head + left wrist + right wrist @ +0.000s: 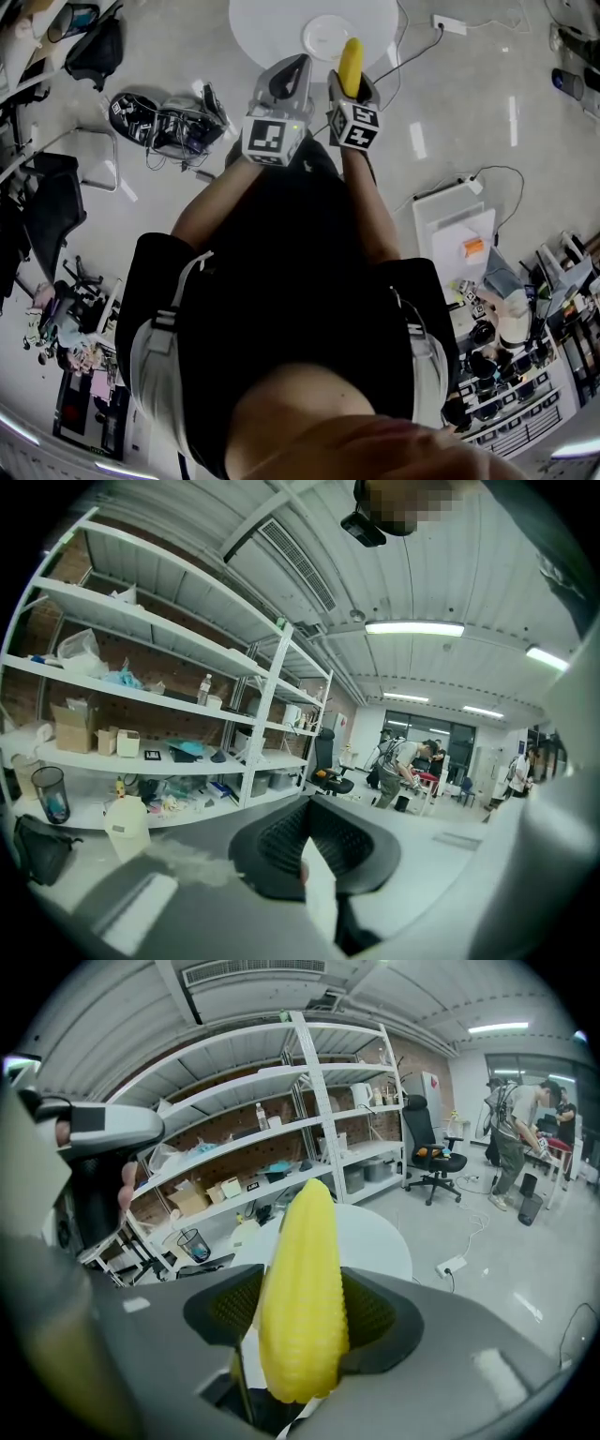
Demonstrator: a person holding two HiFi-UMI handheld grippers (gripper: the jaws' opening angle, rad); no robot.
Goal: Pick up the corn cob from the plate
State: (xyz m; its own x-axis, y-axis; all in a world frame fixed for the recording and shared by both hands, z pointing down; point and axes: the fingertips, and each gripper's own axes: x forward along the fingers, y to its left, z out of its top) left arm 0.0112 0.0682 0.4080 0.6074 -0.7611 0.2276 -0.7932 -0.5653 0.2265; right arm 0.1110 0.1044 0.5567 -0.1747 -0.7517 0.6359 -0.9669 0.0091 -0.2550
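Note:
A yellow corn cob [351, 64] stands nearly upright between the jaws of my right gripper [352, 79], which is shut on it, above the near edge of the round white table [272, 23]. The right gripper view shows the cob [300, 1279] filling the gap between both black pads [225, 1312] of the right gripper [298, 1321]. The pale plate [325, 36] lies on the table just beyond the cob, with nothing on it. My left gripper [292, 67] hovers beside the right one; its pads [281, 841] sit close together, holding nothing.
Long white shelving [169, 714] loaded with boxes and bottles lines the wall behind the table. An office chair [433, 1152] and people at a desk [403, 771] are farther off. A bag and cables [173, 122] lie on the floor left of the table, and a power strip [448, 25] to its right.

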